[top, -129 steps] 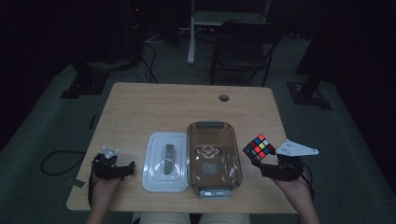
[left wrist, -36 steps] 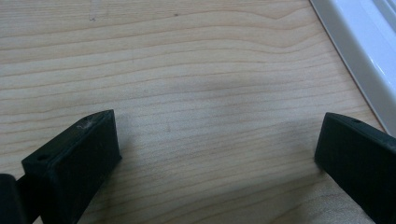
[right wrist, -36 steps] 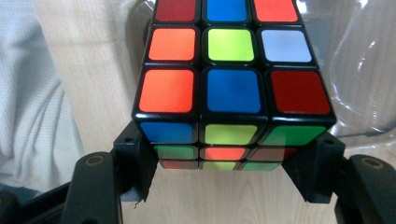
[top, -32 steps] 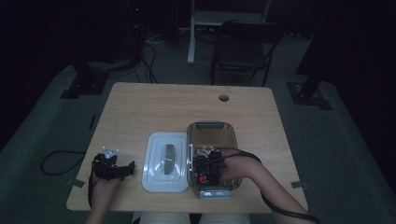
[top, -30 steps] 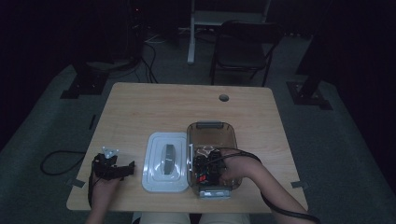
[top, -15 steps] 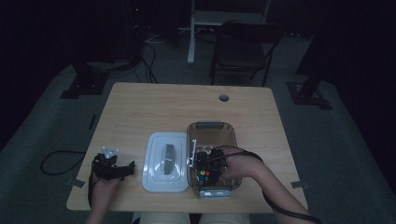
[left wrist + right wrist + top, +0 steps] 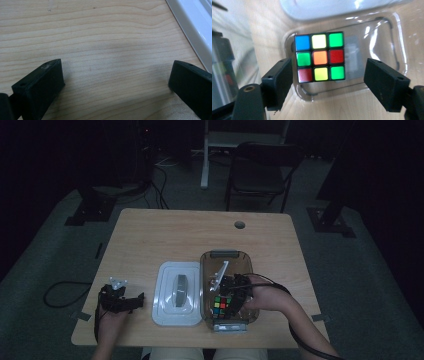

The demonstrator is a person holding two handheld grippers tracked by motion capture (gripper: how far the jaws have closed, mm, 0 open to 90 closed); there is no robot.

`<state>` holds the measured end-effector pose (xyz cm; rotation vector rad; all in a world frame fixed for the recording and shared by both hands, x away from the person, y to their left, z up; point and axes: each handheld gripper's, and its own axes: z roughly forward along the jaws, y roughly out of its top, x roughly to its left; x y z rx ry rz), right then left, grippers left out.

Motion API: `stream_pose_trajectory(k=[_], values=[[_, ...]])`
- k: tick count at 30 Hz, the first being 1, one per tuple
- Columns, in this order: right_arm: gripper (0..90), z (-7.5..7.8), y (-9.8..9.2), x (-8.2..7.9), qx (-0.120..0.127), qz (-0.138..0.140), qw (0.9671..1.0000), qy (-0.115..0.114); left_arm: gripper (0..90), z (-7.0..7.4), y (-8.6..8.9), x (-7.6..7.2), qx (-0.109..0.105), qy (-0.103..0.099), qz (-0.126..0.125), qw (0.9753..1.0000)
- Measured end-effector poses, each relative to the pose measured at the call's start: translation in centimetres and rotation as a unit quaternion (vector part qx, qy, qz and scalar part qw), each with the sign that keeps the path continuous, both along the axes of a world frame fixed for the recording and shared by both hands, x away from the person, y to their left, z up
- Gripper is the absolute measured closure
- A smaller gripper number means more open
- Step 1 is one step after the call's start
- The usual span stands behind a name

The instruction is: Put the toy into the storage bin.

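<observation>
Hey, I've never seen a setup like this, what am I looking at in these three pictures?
A person sits at a wooden table holding a handheld two-jaw gripper in each hand. The high view looks down from above. The other two come from cameras riding on the grippers, looking along their black jaws.

On the table lie a white lid and a clear plastic box. The right gripper is down in the box; its jaws stand open on either side of a puzzle cube without touching it, so the cube seems to rest on the box floor. The left gripper sits near the table's left edge, open and empty, over bare wood beside the lid.
</observation>
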<state>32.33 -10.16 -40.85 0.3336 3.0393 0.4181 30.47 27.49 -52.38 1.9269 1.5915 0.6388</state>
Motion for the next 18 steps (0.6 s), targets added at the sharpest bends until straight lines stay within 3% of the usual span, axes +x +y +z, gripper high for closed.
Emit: stream_pose_trajectory(k=[6,9,12,13,14,15,16,17,18], values=[[18.0,0.7,-2.0,-0.3,0.08,-0.036,0.9959,-0.022,0.6,0.0,0.0,0.0,0.0,0.0,0.0,1.0],[15.4,1.1,-3.3,-0.7,0.129,-0.06,0.9889,-0.042,0.6,0.0,0.0,0.0,0.0,-0.001,0.0,1.0],[11.3,1.3,-4.5,-1.0,0.168,-0.075,0.9819,-0.043,0.6,0.0,0.0,0.0,0.0,-0.001,0.0,1.0],[11.3,1.4,-4.9,-1.1,0.178,-0.078,0.9798,-0.05,0.6,0.0,0.0,0.0,0.0,-0.001,0.0,1.0],[11.3,1.4,-4.9,-1.1,0.178,-0.078,0.9798,-0.05,0.6,0.0,0.0,0.0,0.0,-0.001,0.0,1.0],[11.3,1.4,-5.8,-1.2,0.197,-0.098,0.9739,-0.057,0.6,0.0,0.0,0.0,0.0,-0.001,0.0,1.0],[11.3,1.4,-5.8,-1.2,0.197,-0.098,0.9739,-0.057,0.6,0.0,0.0,0.0,0.0,-0.001,0.0,1.0],[11.3,1.4,-6.6,-1.4,0.22,-0.111,0.9667,-0.07,0.6,0.0,0.0,0.0,0.0,-0.001,0.0,1.0],[11.3,1.4,-7.0,-1.5,0.229,-0.117,0.9637,-0.07,0.6,0.0,0.0,0.0,0.0,-0.001,0.0,1.0]])
